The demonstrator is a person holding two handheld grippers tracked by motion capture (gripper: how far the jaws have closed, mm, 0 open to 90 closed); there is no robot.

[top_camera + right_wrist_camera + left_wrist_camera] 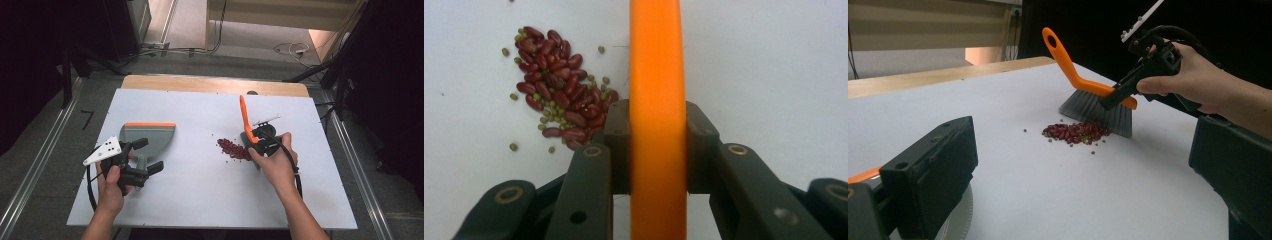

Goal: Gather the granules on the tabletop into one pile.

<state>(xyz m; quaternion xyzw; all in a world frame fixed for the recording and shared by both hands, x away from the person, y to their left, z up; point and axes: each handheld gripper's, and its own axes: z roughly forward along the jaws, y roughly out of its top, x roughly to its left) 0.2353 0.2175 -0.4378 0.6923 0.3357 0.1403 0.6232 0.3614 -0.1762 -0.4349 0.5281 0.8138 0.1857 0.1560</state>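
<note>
An orange-handled brush (244,115) stands on the white table sheet (200,195), its grey bristles (1096,111) down beside a small pile of red and green beans (233,148). My right gripper (254,138) is shut on the brush's orange handle (656,60), and the beans (559,90) lie just left of its jaws. A grey dustpan with an orange lip (148,134) rests at the left. My left gripper (149,155) sits at the dustpan's near side, jaws wide open, facing the beans (1075,132) and the brush (1083,85) across bare sheet.
A few stray beans (1025,130) lie around the pile. The table's wooden far edge (215,84) shows beyond the sheet. Metal rails (357,175) run along both sides, and cables (292,49) lie on the floor behind.
</note>
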